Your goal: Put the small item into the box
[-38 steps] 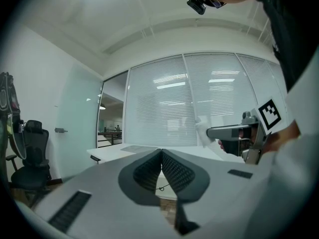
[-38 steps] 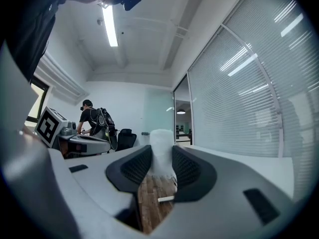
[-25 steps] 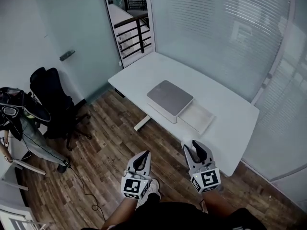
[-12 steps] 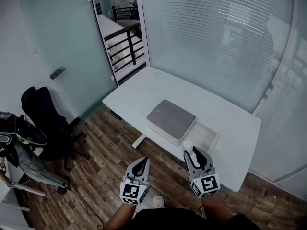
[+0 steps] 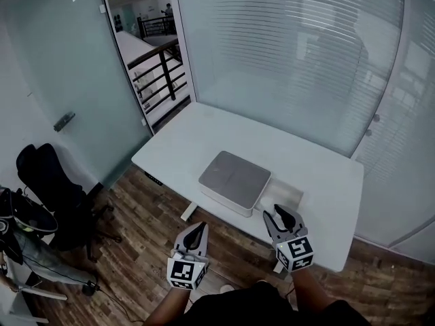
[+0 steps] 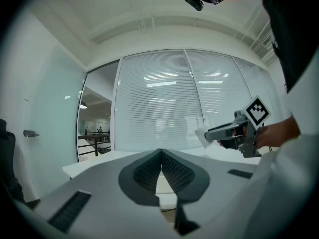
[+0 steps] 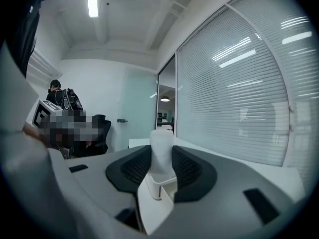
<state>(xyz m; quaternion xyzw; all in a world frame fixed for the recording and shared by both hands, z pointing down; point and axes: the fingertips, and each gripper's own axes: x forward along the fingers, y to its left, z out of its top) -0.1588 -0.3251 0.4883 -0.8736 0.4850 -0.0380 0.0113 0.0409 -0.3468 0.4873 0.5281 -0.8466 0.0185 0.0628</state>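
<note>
A flat box with a grey lid point(image 5: 234, 175) lies on the white table point(image 5: 319, 175), and its open white tray point(image 5: 288, 195) sits beside it on the right. My right gripper point(image 5: 280, 212) hovers at the table's near edge just in front of that tray, shut on a small white item point(image 7: 162, 138) that stands upright between its pads point(image 7: 185, 167). The left gripper view shows the same item point(image 6: 201, 135) at the tip of the right gripper point(image 6: 227, 132). My left gripper point(image 5: 199, 228) hangs over the wooden floor short of the table, its jaws shut and empty point(image 6: 161, 153).
A black office chair point(image 5: 51, 182) and a bag stand on the floor to the left. Frosted glass walls with blinds point(image 5: 285, 53) close off the back and right; a glass door point(image 5: 68, 73) is at the left. A person point(image 7: 55, 91) is behind in the right gripper view.
The view has closed in on the table. Both grippers have moved forward; the right one, still holding the white item, now reaches the table's near edge.
</note>
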